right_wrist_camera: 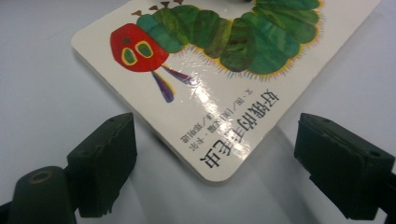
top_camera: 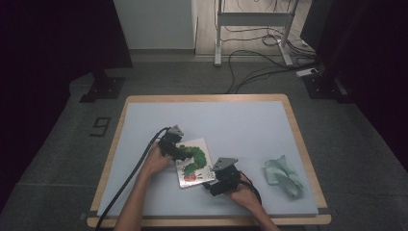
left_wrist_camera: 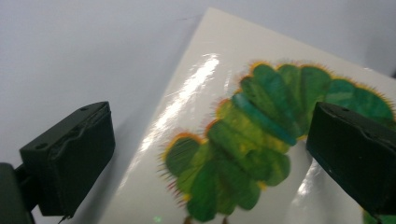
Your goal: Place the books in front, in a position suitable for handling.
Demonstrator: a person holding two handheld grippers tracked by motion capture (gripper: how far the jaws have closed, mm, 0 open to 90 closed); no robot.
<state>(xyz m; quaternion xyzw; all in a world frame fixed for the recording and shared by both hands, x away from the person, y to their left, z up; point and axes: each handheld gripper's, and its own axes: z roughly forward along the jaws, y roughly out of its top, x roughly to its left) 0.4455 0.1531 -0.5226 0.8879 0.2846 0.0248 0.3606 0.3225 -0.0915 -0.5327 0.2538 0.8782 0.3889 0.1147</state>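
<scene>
A book (top_camera: pixel 193 162) with a green caterpillar on its white cover lies flat on the blue mat (top_camera: pixel 250 125), a little left of the table's middle and toward the near side. The left gripper (top_camera: pixel 180 153) hangs over the book's far left edge, jaws wide, one over the mat and one above the cover, gripping nothing. The right gripper (top_camera: pixel 210 186) sits at the book's near right corner, jaws wide to either side of that corner, not pressing it. A crumpled green cloth (top_camera: pixel 285 176) lies well right.
</scene>
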